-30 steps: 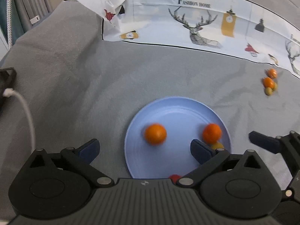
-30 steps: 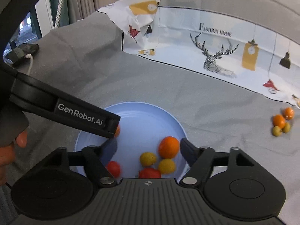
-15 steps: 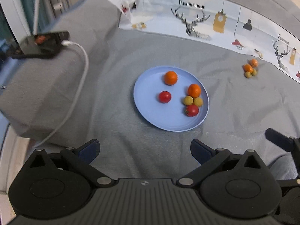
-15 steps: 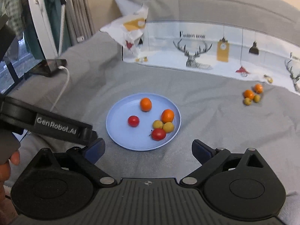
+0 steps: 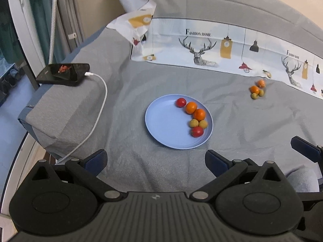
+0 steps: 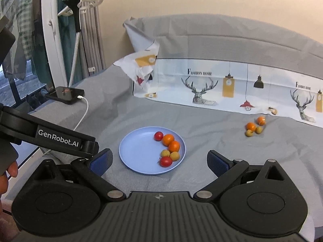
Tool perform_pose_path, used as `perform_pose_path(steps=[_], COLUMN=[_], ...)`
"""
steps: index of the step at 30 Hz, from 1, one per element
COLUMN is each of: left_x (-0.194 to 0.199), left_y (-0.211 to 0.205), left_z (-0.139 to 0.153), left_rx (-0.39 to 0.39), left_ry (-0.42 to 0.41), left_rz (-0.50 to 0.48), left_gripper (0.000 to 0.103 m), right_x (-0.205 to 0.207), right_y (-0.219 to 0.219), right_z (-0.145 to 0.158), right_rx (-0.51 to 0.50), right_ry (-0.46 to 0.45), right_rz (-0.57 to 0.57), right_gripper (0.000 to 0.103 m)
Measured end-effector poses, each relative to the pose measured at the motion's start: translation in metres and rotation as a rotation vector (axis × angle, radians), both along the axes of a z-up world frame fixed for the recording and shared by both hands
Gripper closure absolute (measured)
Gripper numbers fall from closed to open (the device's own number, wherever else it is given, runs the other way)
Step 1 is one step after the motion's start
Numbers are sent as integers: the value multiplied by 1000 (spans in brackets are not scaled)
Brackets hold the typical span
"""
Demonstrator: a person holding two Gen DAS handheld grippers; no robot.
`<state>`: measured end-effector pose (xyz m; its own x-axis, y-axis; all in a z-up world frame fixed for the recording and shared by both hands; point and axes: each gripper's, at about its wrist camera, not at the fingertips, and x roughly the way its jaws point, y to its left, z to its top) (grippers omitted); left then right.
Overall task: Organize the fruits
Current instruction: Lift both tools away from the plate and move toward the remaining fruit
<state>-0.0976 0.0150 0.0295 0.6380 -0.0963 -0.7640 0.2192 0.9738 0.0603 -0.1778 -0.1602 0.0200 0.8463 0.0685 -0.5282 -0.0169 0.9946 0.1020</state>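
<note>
A light blue plate point(image 5: 161, 121) point(image 6: 137, 153) lies on the grey bed cover. Along its right side sit two red tomatoes point(image 5: 181, 102), two oranges point(image 5: 191, 107) and two small yellow fruits point(image 5: 193, 123). A loose cluster of two oranges point(image 5: 254, 89) point(image 6: 251, 125) and two yellow-green fruits point(image 5: 254, 95) rests on the cover to the far right. My left gripper point(image 5: 155, 160) hangs open and empty, above and short of the plate. My right gripper point(image 6: 159, 160) is likewise open and empty, back from the plate's near rim. One right fingertip point(image 5: 304, 147) shows at the left wrist view's edge.
A phone point(image 5: 63, 74) on a white charging cable point(image 5: 101, 109) lies at the bed's left corner, where the mattress drops off. A deer-print cloth point(image 5: 222, 46) spans the back below a grey pillow. The left gripper's body point(image 6: 60, 139) and a hand point(image 6: 6, 173) fill the right view's left side.
Both grippers have pulled back and up from the plate, which now looks small and distant. The fruits on it have gathered along its right side. The right jaws widened.
</note>
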Motion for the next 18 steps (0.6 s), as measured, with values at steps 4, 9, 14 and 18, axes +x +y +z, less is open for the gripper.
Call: perform_pose_path(steps=[4, 9, 14, 18], left_x=[-7, -13, -15, -15], left_y=[1, 2, 3, 4], left_z=[5, 9, 11, 10], left_rx=[0, 4, 1, 1], left_ry=[-21, -36, -43, -41], left_rz=[-3, -12, -17, -20], left_gripper=[0, 0, 0, 0], right_x=[-9, -17, -22, -23], right_y=[1, 4, 3, 7], right_z=[6, 10, 13, 13], right_rx=[-13, -26, -28, -26], right_ry=[-25, -45, -57, -58], right_rz=[-7, -8, -19, -31], right_gripper=[3, 3, 3, 3])
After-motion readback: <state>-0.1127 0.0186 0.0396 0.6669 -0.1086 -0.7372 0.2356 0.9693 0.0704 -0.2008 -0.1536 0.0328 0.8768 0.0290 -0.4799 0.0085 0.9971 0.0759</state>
